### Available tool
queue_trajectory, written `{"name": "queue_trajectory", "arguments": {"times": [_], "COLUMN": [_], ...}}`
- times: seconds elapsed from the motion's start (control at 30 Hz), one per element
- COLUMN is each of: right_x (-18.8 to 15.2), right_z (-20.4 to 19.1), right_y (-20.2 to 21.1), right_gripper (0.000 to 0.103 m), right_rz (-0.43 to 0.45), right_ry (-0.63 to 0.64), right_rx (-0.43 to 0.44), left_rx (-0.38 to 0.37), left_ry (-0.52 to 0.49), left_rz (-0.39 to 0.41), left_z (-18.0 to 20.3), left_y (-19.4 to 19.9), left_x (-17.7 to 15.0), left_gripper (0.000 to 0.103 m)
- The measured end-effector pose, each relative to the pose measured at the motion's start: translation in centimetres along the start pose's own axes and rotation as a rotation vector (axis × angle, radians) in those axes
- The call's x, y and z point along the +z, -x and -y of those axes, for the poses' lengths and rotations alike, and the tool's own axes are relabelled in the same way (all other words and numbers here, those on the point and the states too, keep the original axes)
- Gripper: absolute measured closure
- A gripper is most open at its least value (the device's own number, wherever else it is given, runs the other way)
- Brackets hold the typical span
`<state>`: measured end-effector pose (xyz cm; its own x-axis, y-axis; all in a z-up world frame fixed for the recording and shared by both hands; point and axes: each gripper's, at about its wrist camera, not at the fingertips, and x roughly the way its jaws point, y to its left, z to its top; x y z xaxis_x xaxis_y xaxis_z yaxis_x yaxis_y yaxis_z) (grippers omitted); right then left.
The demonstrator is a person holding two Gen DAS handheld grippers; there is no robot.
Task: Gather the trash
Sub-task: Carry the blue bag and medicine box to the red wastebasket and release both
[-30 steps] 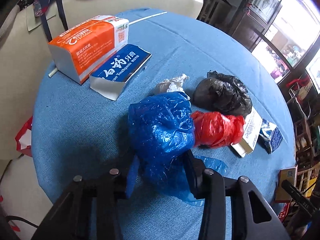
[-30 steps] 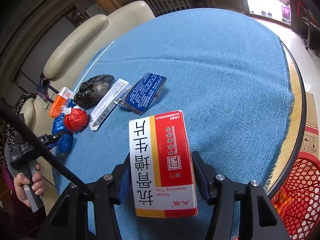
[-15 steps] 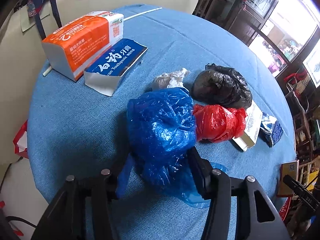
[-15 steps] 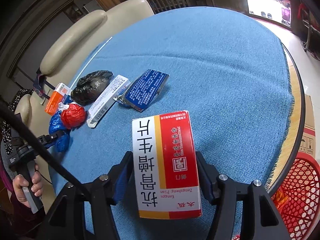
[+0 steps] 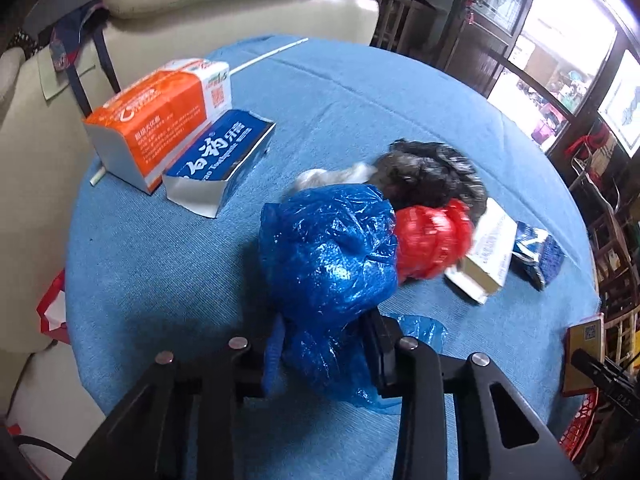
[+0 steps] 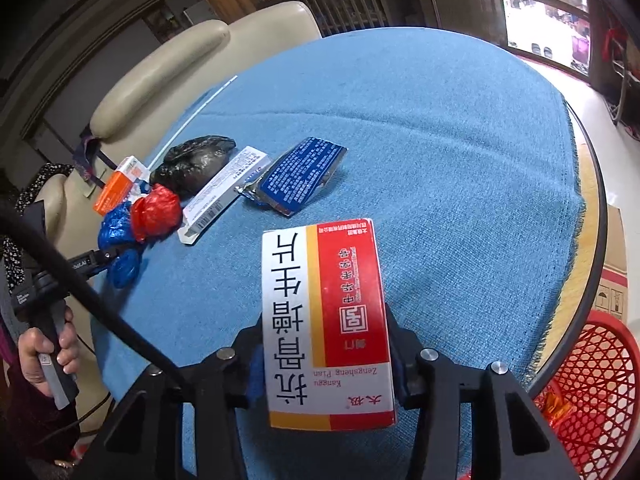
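Note:
My left gripper (image 5: 324, 344) is shut on a crumpled blue plastic bag (image 5: 328, 248) and holds it just above the blue tablecloth (image 5: 160, 256). The bag also shows in the right wrist view (image 6: 116, 232). My right gripper (image 6: 326, 356) is shut on a red and white medicine box (image 6: 324, 320), held over the table near its edge. A red bag (image 5: 434, 236), a black bag (image 5: 432, 172) and a white wad (image 5: 332, 176) lie just beyond the blue bag.
An orange tissue pack (image 5: 160, 120) and a blue toothpaste box (image 5: 222, 160) lie far left. A white carton (image 5: 484, 256) and a blue pouch (image 5: 536, 252) lie right. A red basket (image 6: 592, 392) stands below the table edge. A cream sofa (image 5: 200, 12) is behind.
My left gripper has lifted the blue bag up and toward the camera, away from the red bag. My right gripper has drawn the medicine box slightly back toward the table edge.

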<state>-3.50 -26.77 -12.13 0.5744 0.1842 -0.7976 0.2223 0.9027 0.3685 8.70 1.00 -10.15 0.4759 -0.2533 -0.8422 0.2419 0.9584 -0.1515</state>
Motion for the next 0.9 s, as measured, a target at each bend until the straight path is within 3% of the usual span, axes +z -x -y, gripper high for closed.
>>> {"name": "queue_trajectory", "arguments": {"times": [0.2, 0.43, 0.9], "right_x": [-0.5, -1.4, -6.3], "right_z": [1.0, 3.8, 13.8], "right_y": [1.6, 5.0, 11.6], "right_gripper": [0.053, 0.053, 0.053], "right_rz": [0.049, 0.141, 0.211], "right_ry": [-0.03, -0.106, -0.335], "right_rx": [0.063, 0.111, 0.006], "left_rx": [-0.084, -0.275, -0.517], "left_ry": [-0.122, -0.373, -0.738], "left_rz": [0.056, 0.059, -0.098], "left_z": [4.0, 12.4, 26.8], "left_y": [3.2, 5.6, 5.3], "left_x": [-1.1, -3.0, -8.9], "left_gripper": [0.066, 0.066, 0.066]}}
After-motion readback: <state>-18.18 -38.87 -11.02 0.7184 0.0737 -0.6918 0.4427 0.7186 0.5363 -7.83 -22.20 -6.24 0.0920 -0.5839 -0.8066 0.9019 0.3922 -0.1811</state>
